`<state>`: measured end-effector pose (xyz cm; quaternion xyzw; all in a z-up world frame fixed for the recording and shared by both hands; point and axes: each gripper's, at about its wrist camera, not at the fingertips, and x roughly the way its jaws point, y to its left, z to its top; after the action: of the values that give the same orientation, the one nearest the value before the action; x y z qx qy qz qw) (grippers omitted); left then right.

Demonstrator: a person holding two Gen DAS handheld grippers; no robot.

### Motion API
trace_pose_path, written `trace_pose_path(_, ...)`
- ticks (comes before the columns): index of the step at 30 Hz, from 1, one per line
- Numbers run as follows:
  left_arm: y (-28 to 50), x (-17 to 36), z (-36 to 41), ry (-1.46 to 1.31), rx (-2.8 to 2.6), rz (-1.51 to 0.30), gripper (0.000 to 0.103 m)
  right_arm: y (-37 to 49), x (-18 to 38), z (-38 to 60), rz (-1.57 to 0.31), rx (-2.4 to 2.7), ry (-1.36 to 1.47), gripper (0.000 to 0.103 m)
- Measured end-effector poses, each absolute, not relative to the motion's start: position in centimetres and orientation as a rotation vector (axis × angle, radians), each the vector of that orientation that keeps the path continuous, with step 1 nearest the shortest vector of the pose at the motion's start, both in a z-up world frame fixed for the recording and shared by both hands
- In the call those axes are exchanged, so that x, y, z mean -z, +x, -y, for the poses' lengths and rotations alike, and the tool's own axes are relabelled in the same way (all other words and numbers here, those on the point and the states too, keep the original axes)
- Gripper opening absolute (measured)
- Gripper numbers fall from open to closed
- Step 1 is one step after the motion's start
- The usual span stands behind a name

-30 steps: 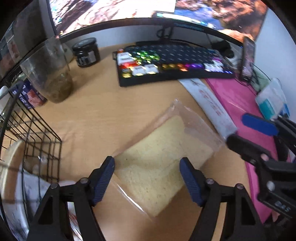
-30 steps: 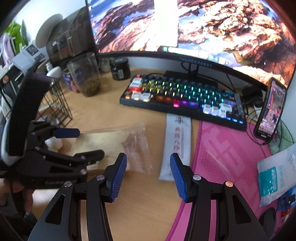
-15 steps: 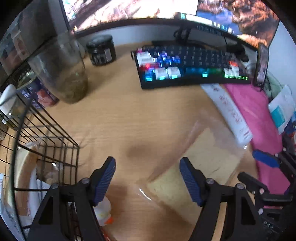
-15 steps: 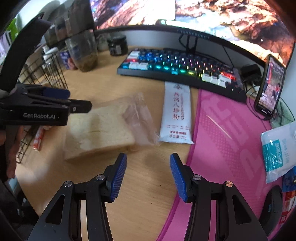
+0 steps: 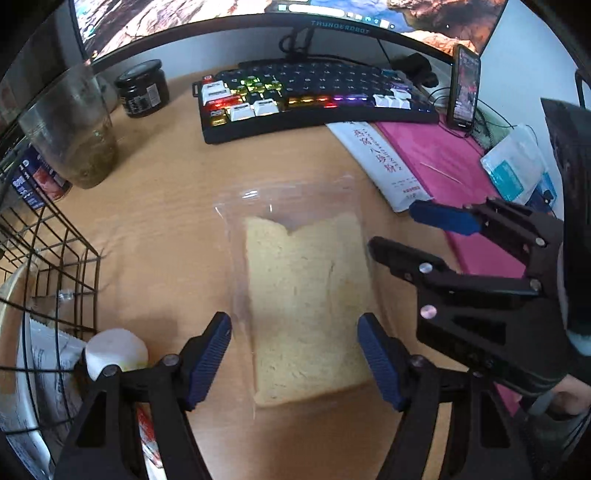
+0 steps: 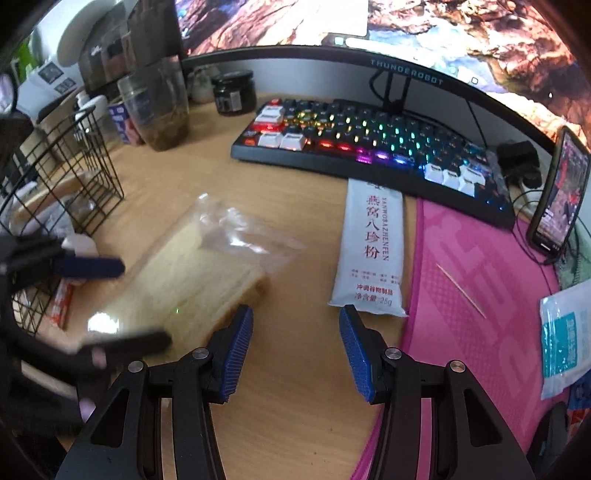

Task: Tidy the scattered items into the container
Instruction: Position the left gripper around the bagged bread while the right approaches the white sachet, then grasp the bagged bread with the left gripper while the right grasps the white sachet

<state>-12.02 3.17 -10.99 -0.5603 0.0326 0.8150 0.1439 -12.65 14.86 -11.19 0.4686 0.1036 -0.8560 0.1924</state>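
Bread point(image 5: 308, 306), one soft square slice in a crinkly clear bag point(image 5: 291, 206), lies flat. Left gripper point(image 5: 293, 360) spread around it; right gripper point(image 6: 295, 345) spread, empty. One wire basket point(image 5: 79, 266).

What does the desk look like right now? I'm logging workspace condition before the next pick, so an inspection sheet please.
Surface: wooden desk, pink mat on one side.
Job's things: bagged bread slice flat on the desk; white sachet by the keyboard; wire basket already holding items.
Clutter: plastic cup, dark jar, toothpick, blue-white packet.
Grippers: left gripper open, straddling the bread; right gripper open, empty.
Cables: wires beside the phone.
Surroundings: lit keyboard, monitor.
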Motion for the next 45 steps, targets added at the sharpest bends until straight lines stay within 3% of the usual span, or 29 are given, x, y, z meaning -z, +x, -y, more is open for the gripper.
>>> trace_pose_path(12, -13.1, 10.4, -4.9, -1.623, -2.36, -0.046, 0.077, -12.1, 8.0, -18.3, -0.241, 2.51, 1.254, 0.049)
trace_pose_path(21, -14.7, 12.8, -5.1, -1.68, -2.432, -0.012, 0.092, -12.1, 7.7, -20.4, -0.214, 2.523, 1.242, 0.049)
trace_pose_path(27, -14.7, 13.6, -6.2, -1.624, -2.484, -0.142, 0.101, -13.4, 8.5, -20.2, -0.203, 2.51, 1.261, 0.049)
trace_pose_path(31, -14.5, 13.6, -6.1, -1.61, -2.469, -0.15, 0.101, -14.6, 9.2, -19.2, -0.212, 2.5, 1.277, 0.049)
trace_pose_path(37, -13.9, 12.7, -4.6, -1.585, -2.465, -0.102, 0.08, -16.0, 10.0, -17.7, -0.218, 2.493, 1.3, 0.049)
trace_pose_path(45, -13.7, 11.9, -3.0, -1.586, -2.438, -0.046, 0.078, -16.8, 11.7, -16.2, -0.304, 2.521, 1.337, 0.049)
